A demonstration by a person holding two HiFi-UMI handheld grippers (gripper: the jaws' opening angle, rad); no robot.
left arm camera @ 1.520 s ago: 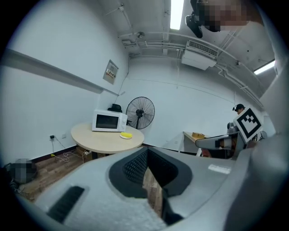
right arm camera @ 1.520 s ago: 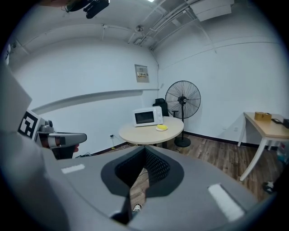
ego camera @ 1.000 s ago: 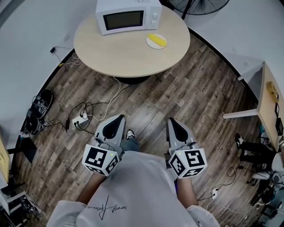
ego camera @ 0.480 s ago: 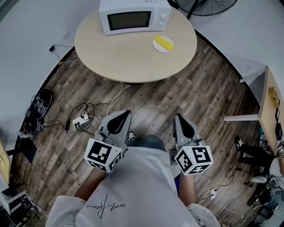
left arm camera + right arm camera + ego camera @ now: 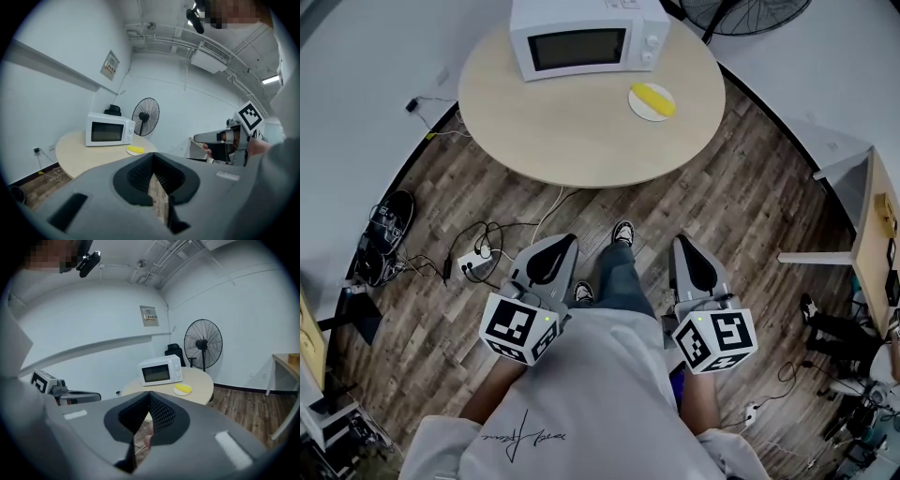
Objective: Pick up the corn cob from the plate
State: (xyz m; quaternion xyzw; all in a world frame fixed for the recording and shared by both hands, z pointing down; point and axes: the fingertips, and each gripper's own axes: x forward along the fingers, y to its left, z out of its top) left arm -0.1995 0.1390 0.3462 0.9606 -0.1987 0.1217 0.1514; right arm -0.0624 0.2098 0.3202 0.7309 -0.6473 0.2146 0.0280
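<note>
The yellow corn cob (image 5: 653,97) lies on a small white plate (image 5: 639,109) at the right side of a round wooden table (image 5: 581,131), beside a white microwave (image 5: 586,37). Both grippers are held out at waist height over the wood floor, well short of the table. My left gripper (image 5: 560,244) is shut and holds nothing. My right gripper (image 5: 685,247) is also shut and holds nothing. In the left gripper view the corn cob (image 5: 136,149) shows far ahead; in the right gripper view the corn cob (image 5: 183,388) sits right of the microwave (image 5: 161,371).
A standing fan (image 5: 741,14) is behind the table. A power strip and cables (image 5: 473,253) lie on the floor to the left, with shoes (image 5: 384,225) further left. A desk (image 5: 874,234) stands at the right edge. The person's foot (image 5: 622,232) is stepped forward.
The person has walked toward the table: table, microwave and plate have drawn nearer, and one foot has stepped forward between the grippers. Both grippers stay shut.
</note>
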